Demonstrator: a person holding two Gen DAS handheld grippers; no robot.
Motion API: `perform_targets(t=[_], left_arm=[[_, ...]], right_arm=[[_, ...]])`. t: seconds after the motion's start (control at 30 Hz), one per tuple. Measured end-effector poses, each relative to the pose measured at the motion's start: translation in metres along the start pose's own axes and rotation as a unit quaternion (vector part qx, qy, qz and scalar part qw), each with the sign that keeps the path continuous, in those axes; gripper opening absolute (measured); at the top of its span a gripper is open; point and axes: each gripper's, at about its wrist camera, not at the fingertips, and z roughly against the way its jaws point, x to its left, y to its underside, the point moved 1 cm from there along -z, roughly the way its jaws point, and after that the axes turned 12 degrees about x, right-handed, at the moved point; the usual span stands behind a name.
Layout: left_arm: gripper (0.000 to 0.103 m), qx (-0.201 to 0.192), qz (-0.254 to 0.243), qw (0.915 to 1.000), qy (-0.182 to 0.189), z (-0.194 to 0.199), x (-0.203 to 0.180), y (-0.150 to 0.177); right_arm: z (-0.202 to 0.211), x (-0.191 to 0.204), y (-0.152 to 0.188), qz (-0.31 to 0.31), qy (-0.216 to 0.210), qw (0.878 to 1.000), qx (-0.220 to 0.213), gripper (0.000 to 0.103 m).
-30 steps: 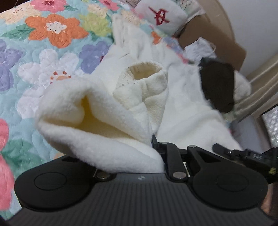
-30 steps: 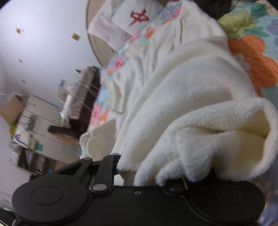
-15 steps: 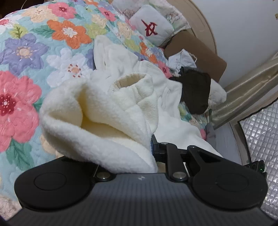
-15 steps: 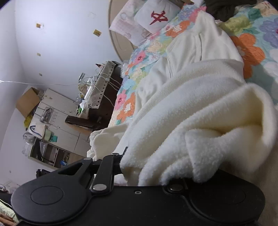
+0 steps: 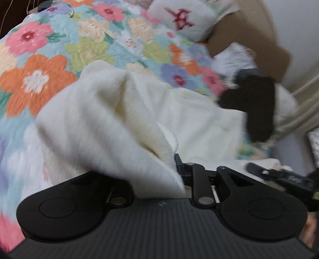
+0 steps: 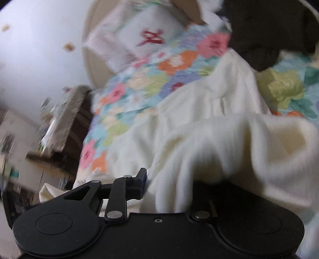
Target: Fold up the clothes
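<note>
A cream fleece garment point(image 5: 103, 119) lies bunched on the floral quilt point(image 5: 39, 79). In the left wrist view its thick fold drapes over my left gripper point(image 5: 159, 162), hiding one finger and pressing against the other. These jaws are opening with fleece still between them. In the right wrist view the same fleece point(image 6: 229, 149) hangs over the far finger of my right gripper point(image 6: 167, 175). Its jaws are opening too. The near finger's blue pad point(image 6: 142, 180) shows bare, just off the cloth. Both views are blurred.
A thinner white garment point(image 5: 199, 119) spreads flat under the fleece. A dark brown garment point(image 5: 257, 103) lies near the headboard, beside a white pillow with a red mark point(image 5: 179, 18). A dark bedside stand point(image 6: 65, 119) is beside the bed.
Both grippers have swung toward the headboard with the fleece. The fleece has sagged lower and flatter onto the quilt. The right gripper's near pad, covered before, now shows bare.
</note>
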Motion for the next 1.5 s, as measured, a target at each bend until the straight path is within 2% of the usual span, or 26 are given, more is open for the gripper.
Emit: perform_targets(t=[0.03,0.13,0.27,0.3,0.43,0.53,0.63,0.7,0.77,0.83,0.93,1.03,1.13,1.17,1.2,1.23,1.33,1.37,1.43,1.47,1.5], left_arm=[[0.022,0.01,0.016,0.9998,-0.004,-0.019,0.008,-0.011],[0.024,0.032,0.073,0.9967,0.016,-0.058,0.035,-0.022],[0.025,0.006,0.075,0.9929,0.092,-0.063,0.061,-0.018],[0.025,0.007,0.075,0.992,0.101,-0.064,0.065,-0.017],[0.025,0.003,0.065,0.9901,0.124,-0.062,0.068,-0.027],[0.024,-0.003,0.051,0.9908,0.125,-0.059,0.057,-0.044],[0.025,0.0,0.045,0.994,0.099,-0.065,0.046,-0.067],[0.025,0.007,0.036,0.9959,0.083,-0.066,0.039,-0.078],[0.026,0.01,0.02,0.9971,0.072,-0.065,0.034,-0.084],[0.027,0.009,-0.015,0.9977,0.065,-0.06,0.031,-0.087],[0.029,-0.01,-0.061,0.9976,0.031,-0.047,0.027,-0.09],[0.031,-0.017,-0.079,0.9964,0.028,-0.039,0.021,-0.093],[0.033,-0.027,-0.1,0.9946,-0.007,-0.032,0.011,-0.087],[0.035,-0.039,-0.105,0.9937,-0.01,-0.026,0.009,-0.082],[0.041,-0.05,-0.109,0.9927,-0.013,-0.02,0.008,-0.077],[0.047,-0.063,-0.112,0.9917,-0.014,-0.014,0.007,-0.073],[0.055,-0.101,-0.07,0.992,0.027,0.005,0.017,-0.064],[0.055,-0.104,-0.064,0.992,0.032,0.007,0.019,-0.061],[0.058,-0.075,-0.097,0.9924,0.014,0.007,0.013,-0.051],[0.058,-0.064,-0.118,0.9907,-0.021,0.003,0.007,-0.042],[0.059,-0.065,-0.136,0.9882,-0.029,0.002,0.002,-0.032]], right_arm=[[-0.01,-0.01,-0.008,-0.012,-0.007,1.0,-0.001,0.031],[-0.033,-0.041,-0.012,-0.025,-0.04,0.999,-0.013,0.032],[-0.033,-0.054,-0.019,-0.008,-0.078,0.997,0.003,0.032],[-0.03,-0.055,-0.019,-0.006,-0.082,0.997,-0.001,0.032],[-0.023,-0.053,-0.02,-0.011,-0.091,0.996,-0.018,0.033],[-0.019,-0.035,-0.034,0.008,-0.064,0.997,-0.041,0.036],[-0.016,-0.019,-0.048,0.025,-0.036,0.997,-0.064,0.039],[-0.028,-0.018,-0.06,0.027,0.001,0.997,-0.077,0.039],[-0.043,-0.024,-0.071,0.023,0.045,0.996,-0.069,0.039],[-0.055,-0.033,-0.08,0.016,0.066,0.996,-0.051,0.039],[-0.061,-0.043,-0.088,-0.006,0.062,0.998,-0.022,0.04],[-0.053,-0.044,-0.09,-0.017,0.066,0.998,-0.006,0.041],[-0.027,-0.036,-0.08,-0.004,0.075,0.997,-0.036,0.043],[-0.016,-0.034,-0.078,0.003,0.074,0.996,-0.051,0.049],[-0.006,-0.031,-0.075,0.01,0.074,0.995,-0.066,0.06],[0.004,-0.029,-0.072,0.018,0.073,0.994,-0.081,0.064],[0.025,-0.034,-0.066,0.018,0.055,0.991,-0.12,0.066],[0.026,-0.04,-0.062,0.009,0.048,0.992,-0.115,0.066],[0.028,-0.05,-0.055,-0.01,0.034,0.994,-0.104,0.066],[0.029,-0.054,-0.048,-0.017,0.035,0.995,-0.094,0.066],[0.032,-0.058,-0.041,-0.022,0.047,0.995,-0.087,0.066]])
